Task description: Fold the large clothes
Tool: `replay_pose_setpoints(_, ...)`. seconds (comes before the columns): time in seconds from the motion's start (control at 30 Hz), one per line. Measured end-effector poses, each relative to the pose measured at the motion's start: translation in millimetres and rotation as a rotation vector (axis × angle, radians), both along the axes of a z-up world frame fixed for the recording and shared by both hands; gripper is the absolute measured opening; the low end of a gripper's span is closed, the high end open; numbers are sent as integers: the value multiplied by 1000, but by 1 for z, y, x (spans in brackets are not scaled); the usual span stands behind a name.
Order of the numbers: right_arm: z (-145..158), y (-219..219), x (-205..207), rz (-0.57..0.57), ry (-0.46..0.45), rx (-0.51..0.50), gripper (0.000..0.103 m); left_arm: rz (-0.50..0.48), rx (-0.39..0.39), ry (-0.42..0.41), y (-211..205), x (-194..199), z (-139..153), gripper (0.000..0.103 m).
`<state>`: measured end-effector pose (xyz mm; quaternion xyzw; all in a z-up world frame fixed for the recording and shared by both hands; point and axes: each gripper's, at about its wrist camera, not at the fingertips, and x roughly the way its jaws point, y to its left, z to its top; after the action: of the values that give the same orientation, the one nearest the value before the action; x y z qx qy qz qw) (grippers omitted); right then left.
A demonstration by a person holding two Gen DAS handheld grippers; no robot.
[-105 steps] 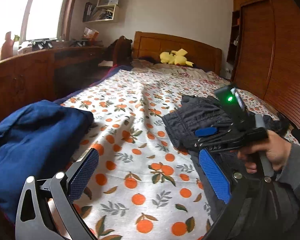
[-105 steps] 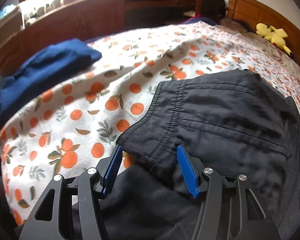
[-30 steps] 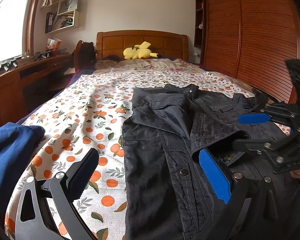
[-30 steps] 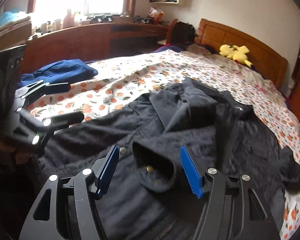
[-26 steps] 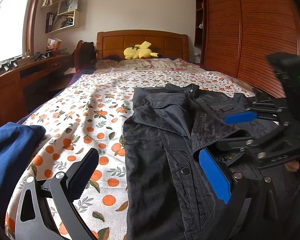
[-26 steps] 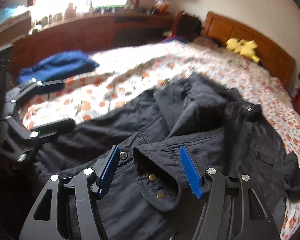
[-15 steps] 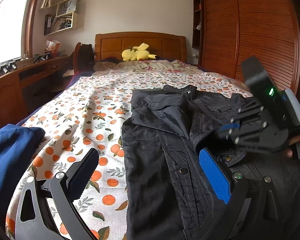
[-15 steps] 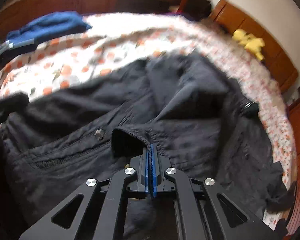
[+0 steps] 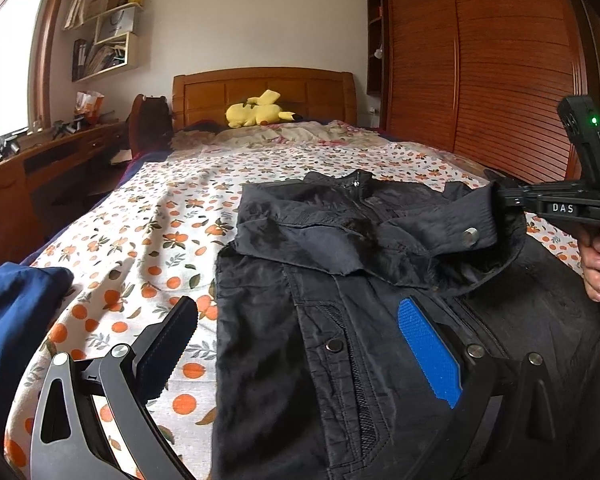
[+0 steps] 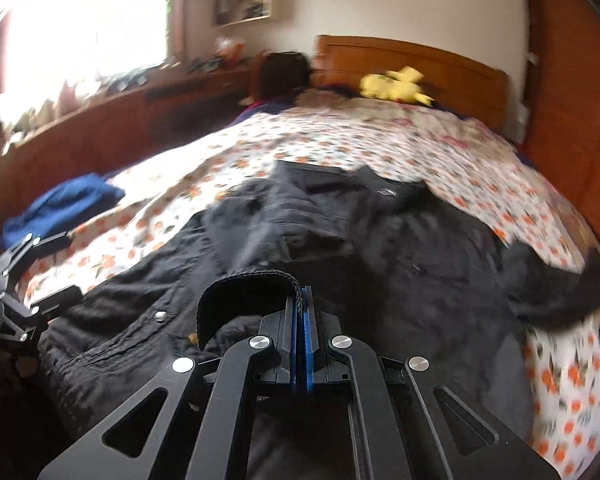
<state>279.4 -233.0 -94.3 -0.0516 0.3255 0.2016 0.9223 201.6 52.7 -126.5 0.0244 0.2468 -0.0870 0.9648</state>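
A dark charcoal, snap-buttoned cloth jacket (image 9: 340,280) lies spread over the lower centre and right of the left wrist view, on a white bedsheet printed with oranges and leaves (image 9: 172,220). The left gripper (image 9: 300,336) fills the bottom of that frame with its fingers wide apart: the blue-padded finger (image 9: 428,356) rests over the jacket's front, the dark one (image 9: 168,344) hangs above the sheet, and nothing is between them.

At the right edge of the same view, the right gripper (image 9: 504,200) holds a jacket cuff with a silver snap (image 9: 470,236) raised off the garment; a bare hand (image 9: 596,260) grips its handle. Only this view shows that snap and the hand.

The right wrist view, blurred, shows what the other cannot: the right gripper's (image 10: 300,308) blue pads pressed together on the ribbed edge of the cuff (image 10: 244,284), which curls up in a loop at lower centre. It also shows the jacket's far sleeve trailing to the right edge, and the left gripper (image 10: 32,272) at the left edge.

A folded navy blue garment (image 9: 12,320) sits at lower left, a yellow plush toy (image 9: 256,114) by the wooden headboard (image 9: 264,88) at upper centre.
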Motion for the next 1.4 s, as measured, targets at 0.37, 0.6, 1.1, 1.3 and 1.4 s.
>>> replay_pose_setpoints(0.37, -26, -59, 2, -149, 34, 52, 2, -20, 10, 3, -20, 3, -1, 101)
replay_pose_setpoints(0.6, -46, -86, 11, -257, 100, 23, 3, -58, 27, 10, -45, 6, -3, 101)
replay_pose_setpoints(1.1, -18, -107, -36, -250, -84, -9, 40, -109, 81, 32, -93, 10, -11, 101)
replay_pose_setpoints(1.3, -10, -107, -31, -196, -99, 23, 39, -125, 77, 35, -109, 5, -11, 101)
replay_pose_setpoints(1.4, -14, -101, -26, -142, -83, 19, 32, -134, 73, 39, -116, 2, -9, 101)
